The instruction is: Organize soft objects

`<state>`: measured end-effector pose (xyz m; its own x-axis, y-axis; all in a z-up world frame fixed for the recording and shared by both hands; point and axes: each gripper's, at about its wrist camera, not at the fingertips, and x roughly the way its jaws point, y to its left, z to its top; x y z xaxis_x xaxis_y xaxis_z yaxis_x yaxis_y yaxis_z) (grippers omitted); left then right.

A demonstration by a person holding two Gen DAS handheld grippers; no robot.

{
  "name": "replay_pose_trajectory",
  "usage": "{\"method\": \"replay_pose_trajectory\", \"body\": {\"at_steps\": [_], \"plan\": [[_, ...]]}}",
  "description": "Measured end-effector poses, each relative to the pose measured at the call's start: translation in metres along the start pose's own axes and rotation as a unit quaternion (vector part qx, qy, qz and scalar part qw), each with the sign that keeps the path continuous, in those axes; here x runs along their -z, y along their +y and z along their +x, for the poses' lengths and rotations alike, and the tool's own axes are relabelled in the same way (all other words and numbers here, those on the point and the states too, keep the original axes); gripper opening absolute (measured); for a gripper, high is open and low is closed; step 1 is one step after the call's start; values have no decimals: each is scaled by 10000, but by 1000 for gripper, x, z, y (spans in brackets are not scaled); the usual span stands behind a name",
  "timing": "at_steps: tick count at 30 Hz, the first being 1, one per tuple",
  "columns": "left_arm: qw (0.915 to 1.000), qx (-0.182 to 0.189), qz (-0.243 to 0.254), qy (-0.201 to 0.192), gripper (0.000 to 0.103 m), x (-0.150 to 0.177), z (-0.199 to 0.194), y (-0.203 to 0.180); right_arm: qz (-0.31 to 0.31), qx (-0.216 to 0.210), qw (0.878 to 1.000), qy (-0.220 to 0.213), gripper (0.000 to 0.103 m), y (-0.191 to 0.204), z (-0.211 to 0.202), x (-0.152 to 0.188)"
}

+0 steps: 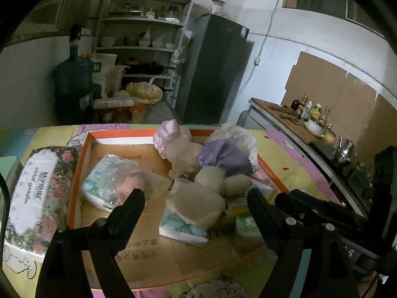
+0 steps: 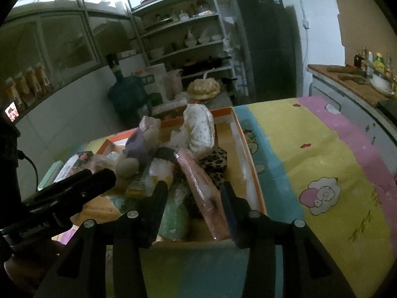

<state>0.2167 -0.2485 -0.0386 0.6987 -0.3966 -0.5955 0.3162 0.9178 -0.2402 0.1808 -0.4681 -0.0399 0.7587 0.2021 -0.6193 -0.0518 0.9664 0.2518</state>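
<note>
An orange-rimmed cardboard tray [image 1: 77, 173] [image 2: 250, 164] lies on the table and holds soft things. In it are a plush doll in a purple dress [image 1: 211, 159] [image 2: 139, 146], a clear bag of tissues [image 1: 116, 181], a green-white tissue pack [image 1: 183, 226], a pink packet [image 2: 206, 193], a leopard-print item [image 2: 214, 164] and a green pack [image 2: 173, 218]. My left gripper [image 1: 196, 201] is open and empty above the tray's near side. My right gripper [image 2: 194, 196] is open around the pink packet's near end; I cannot tell if it touches.
A floral tissue box [image 1: 34, 198] lies left of the tray. The table has a cartoon cloth [image 2: 322, 173]. Beyond stand a shelf rack [image 1: 146, 42], a dark fridge [image 1: 218, 69], a water jug [image 1: 72, 79] and a counter with bottles [image 1: 307, 114].
</note>
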Motion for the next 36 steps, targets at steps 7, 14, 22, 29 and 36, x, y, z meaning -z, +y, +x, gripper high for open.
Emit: {"method": "replay_pose_trajectory", "body": {"at_steps": [7, 14, 22, 29, 36], "plan": [[9998, -71, 26, -183, 84, -1, -23, 4, -68, 20, 9999, -118, 46, 11, -14, 0], [9991, -246, 3, -356, 84, 1, -49, 11, -122, 64, 9996, -265, 47, 26, -26, 0], [9966, -623, 83, -531, 84, 8, -78, 20, -233, 81, 9986, -464, 57, 51, -43, 6], [9938, -850, -56, -711, 84, 17, -107, 37, -342, 129, 9979, -534, 61, 76, -51, 15], [9885, -1175, 6, -948, 84, 28, -139, 47, -477, 85, 9975, -508, 61, 106, -57, 28]]}}
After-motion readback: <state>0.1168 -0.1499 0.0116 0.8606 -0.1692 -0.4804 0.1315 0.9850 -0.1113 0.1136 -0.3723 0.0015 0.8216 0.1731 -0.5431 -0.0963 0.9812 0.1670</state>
